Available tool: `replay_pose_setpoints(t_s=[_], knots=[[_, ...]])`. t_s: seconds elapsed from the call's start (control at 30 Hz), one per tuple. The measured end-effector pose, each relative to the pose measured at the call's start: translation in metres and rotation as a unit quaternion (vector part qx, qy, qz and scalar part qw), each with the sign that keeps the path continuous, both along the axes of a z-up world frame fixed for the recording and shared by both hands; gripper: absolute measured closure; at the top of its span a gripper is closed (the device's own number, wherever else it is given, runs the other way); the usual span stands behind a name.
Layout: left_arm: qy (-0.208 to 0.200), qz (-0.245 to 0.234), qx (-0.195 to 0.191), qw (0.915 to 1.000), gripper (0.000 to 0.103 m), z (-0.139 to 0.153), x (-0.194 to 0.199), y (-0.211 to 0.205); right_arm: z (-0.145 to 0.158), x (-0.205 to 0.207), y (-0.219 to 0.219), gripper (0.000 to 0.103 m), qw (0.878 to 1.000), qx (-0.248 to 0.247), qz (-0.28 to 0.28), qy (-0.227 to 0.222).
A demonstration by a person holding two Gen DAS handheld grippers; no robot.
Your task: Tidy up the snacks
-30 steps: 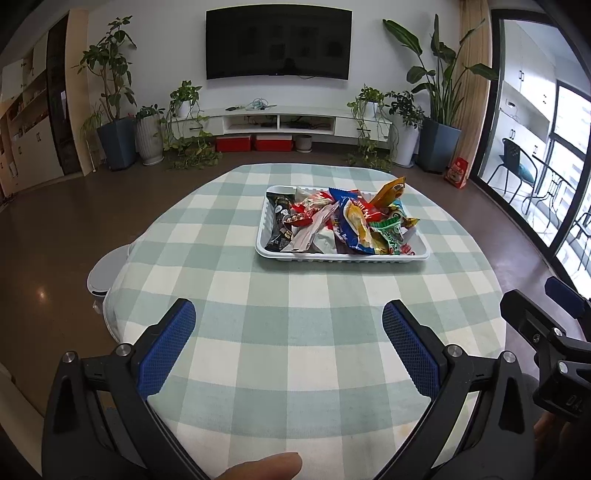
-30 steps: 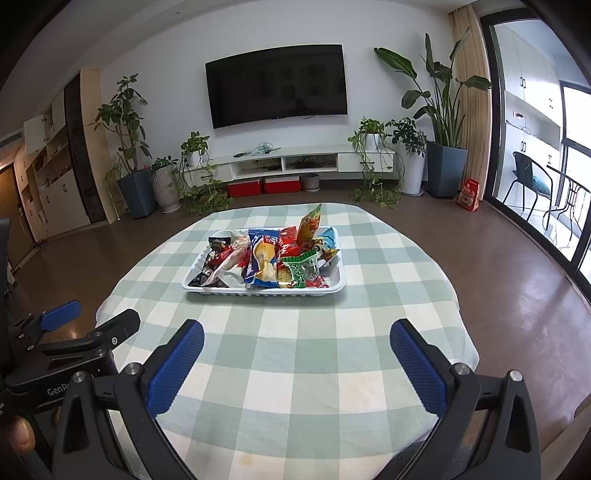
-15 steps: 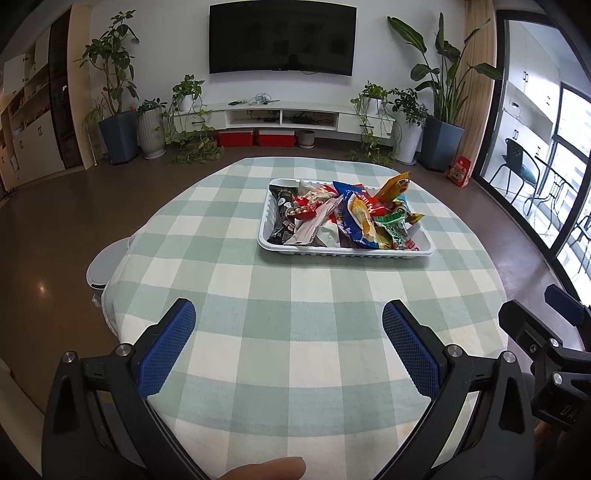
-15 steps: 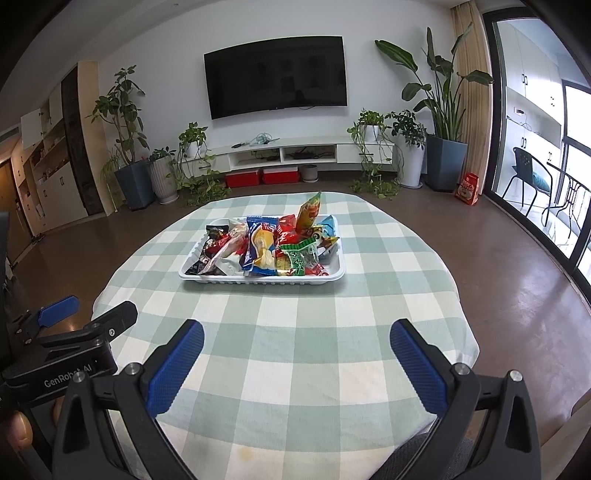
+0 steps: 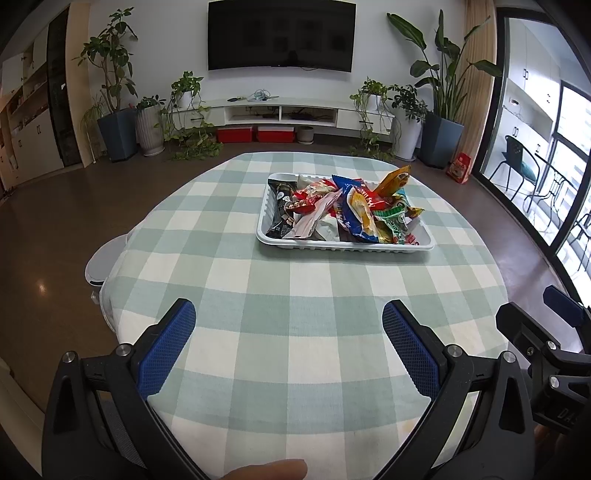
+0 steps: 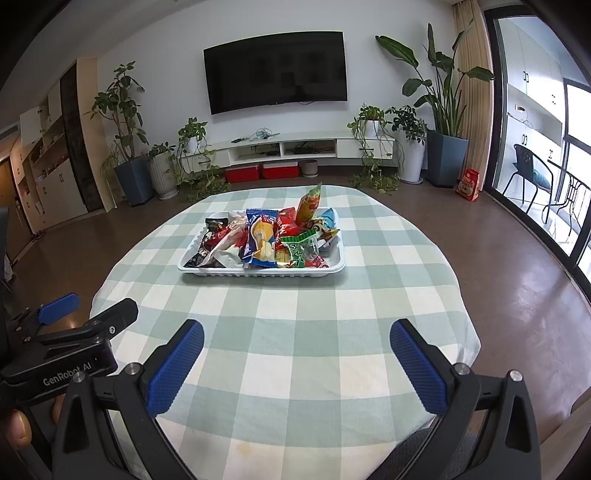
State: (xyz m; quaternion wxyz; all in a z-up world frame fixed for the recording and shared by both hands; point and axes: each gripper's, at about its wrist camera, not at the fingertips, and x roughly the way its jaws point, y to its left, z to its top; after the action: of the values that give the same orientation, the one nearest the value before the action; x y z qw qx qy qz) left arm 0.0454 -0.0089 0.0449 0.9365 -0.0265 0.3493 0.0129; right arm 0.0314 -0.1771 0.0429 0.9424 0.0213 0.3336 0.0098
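Observation:
A white tray (image 5: 343, 246) stands on the far half of the round table with the green-and-white checked cloth (image 5: 295, 295). It holds a heap of several colourful snack packets (image 5: 354, 210). The tray (image 6: 258, 272) and the snack packets (image 6: 273, 240) also show in the right wrist view. My left gripper (image 5: 290, 321) is open and empty, held above the near part of the table, well short of the tray. My right gripper (image 6: 297, 339) is open and empty too, at about the same distance. Each gripper shows at the edge of the other's view.
A white stool (image 5: 103, 262) stands at the table's left edge. Beyond the table are a brown floor, a TV (image 5: 279, 35) on the wall, a low white cabinet (image 5: 284, 114) and potted plants. Glass doors are on the right.
Both grippers have tilted and drawn back a little, so the tray sits lower in both views. Both stay open and empty. The tray and packets have not moved.

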Motion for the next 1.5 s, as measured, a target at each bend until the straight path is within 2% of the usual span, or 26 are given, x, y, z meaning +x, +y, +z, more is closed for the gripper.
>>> replay_pose_setpoints(t_s=[1.5], knots=[[0.006,-0.001,0.0,1.0,0.0,-0.015,-0.004,-0.002,0.001,-0.003,-0.001,0.0,1.0,0.0,0.0,0.007]])
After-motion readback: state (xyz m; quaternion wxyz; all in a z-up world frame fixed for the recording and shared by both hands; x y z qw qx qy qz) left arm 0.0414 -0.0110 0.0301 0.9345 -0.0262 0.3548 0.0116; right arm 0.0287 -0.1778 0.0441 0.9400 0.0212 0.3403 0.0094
